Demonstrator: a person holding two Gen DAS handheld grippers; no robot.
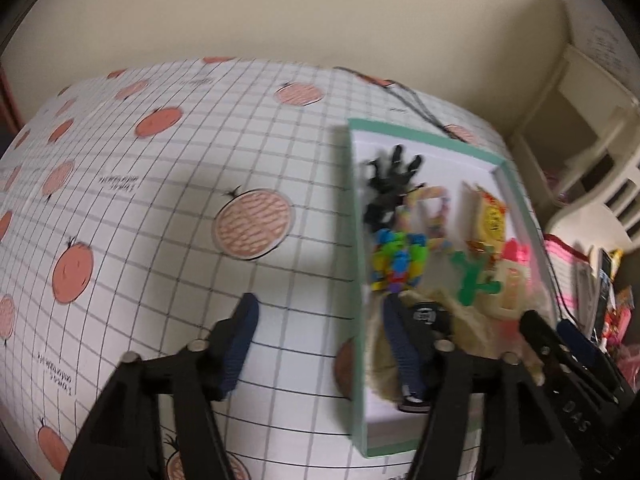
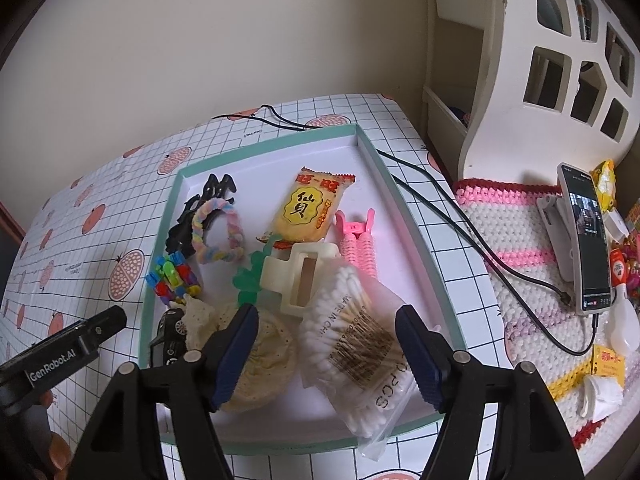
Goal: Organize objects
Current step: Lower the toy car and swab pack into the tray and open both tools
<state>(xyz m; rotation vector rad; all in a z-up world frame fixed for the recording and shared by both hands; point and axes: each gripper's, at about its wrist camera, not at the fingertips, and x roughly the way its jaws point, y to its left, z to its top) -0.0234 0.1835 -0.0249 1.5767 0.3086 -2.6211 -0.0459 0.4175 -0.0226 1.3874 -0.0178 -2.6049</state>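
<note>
Small items already sit in green tray (image 2: 404,216); desk (image 1: 160,184) around bare; left claw (image 1: 320,340) and right claw (image 2: 326,344) both open, empty.

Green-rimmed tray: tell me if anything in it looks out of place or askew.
The bag of cotton swabs lies slanted, its near corner poking out over the green-rimmed tray's front edge. The rest is a loose jumble: a cream hair claw lies partly over a green toy. Nothing looks spilled or broken.
</note>
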